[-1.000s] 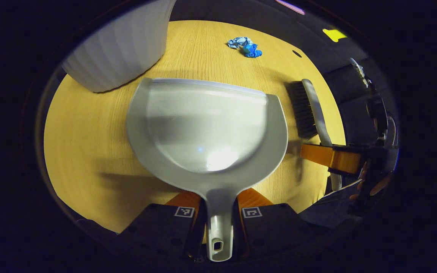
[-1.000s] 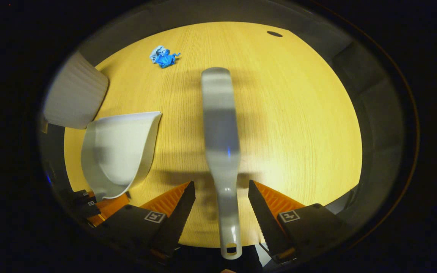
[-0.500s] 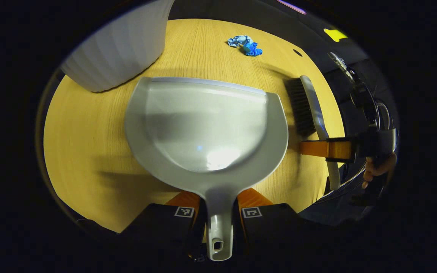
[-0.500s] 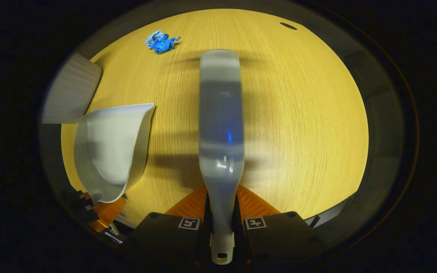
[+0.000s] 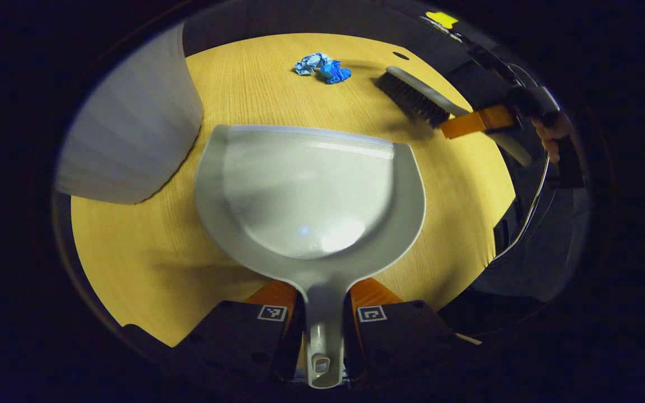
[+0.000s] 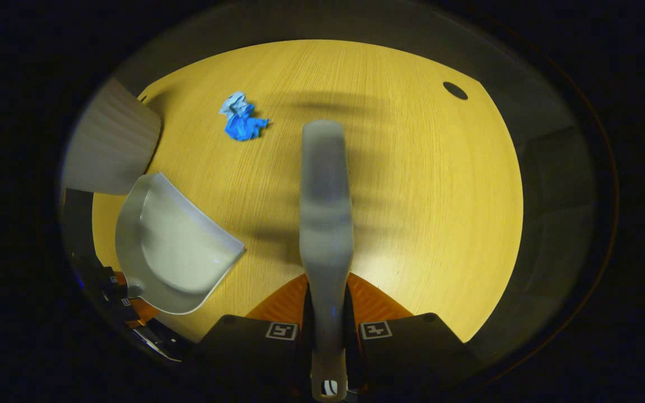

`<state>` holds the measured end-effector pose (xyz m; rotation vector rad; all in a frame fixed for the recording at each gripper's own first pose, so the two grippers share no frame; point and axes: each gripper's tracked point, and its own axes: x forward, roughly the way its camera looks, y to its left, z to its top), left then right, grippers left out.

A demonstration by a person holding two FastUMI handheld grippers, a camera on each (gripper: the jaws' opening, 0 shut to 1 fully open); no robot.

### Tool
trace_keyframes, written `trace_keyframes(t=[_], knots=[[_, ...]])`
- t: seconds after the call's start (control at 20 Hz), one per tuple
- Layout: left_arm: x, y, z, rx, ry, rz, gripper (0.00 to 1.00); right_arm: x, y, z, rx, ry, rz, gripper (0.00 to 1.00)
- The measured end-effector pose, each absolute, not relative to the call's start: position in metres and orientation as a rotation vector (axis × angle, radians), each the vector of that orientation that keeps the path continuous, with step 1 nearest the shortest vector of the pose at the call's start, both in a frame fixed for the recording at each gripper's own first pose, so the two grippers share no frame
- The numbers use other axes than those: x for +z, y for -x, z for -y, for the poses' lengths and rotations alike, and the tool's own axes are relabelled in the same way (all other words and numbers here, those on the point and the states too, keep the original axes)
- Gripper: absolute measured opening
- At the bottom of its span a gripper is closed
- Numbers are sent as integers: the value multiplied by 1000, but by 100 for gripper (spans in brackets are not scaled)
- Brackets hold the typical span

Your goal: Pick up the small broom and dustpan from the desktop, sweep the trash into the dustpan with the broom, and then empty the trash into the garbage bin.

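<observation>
Both tongs gripped their tools over the table.

Left tongs (image 5: 322, 305) were clamped on the dustpan (image 5: 308, 190) handle, right tongs (image 6: 327, 330) on the broom (image 6: 325, 207) handle. The pan sat low on the table (image 5: 132, 246), perhaps touching it, beside the bin (image 5: 126, 134). The broom's bristles hung near the blue trash (image 5: 321, 66), apart from it.

In the left gripper view the left gripper (image 5: 325, 305) sits low at the bottom edge, its two orange-and-black fingers (image 5: 269, 296) closed from both sides on the dustpan (image 5: 308, 193) handle. Farther off at upper right, the right gripper (image 5: 471, 122) reaches in, a hand (image 5: 549, 131) behind it. In the right gripper view its own fingers (image 6: 280, 305) are pressed together on the broom (image 6: 325, 224) handle
</observation>
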<state>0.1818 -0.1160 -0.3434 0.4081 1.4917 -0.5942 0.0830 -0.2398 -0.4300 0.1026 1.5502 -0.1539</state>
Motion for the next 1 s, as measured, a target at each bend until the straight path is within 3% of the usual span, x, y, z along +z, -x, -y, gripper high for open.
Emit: trace_keyframes(t=[0.45, 0.7, 0.85, 1.0], knots=[[-348, -240, 130, -674, -508, -1528, 30, -458, -209, 277, 54, 250, -1509, 26], [-347, -259, 129, -720, -551, -1549, 29, -470, -231, 253, 152, 298, -1539, 25], [-346, -261, 127, -736, -568, -1549, 29, -465, -219, 223, 326, 308, -1568, 25], [-348, -262, 128, -759, -565, -1527, 29, -454, -169, 194, 578, 331, -1666, 25]])
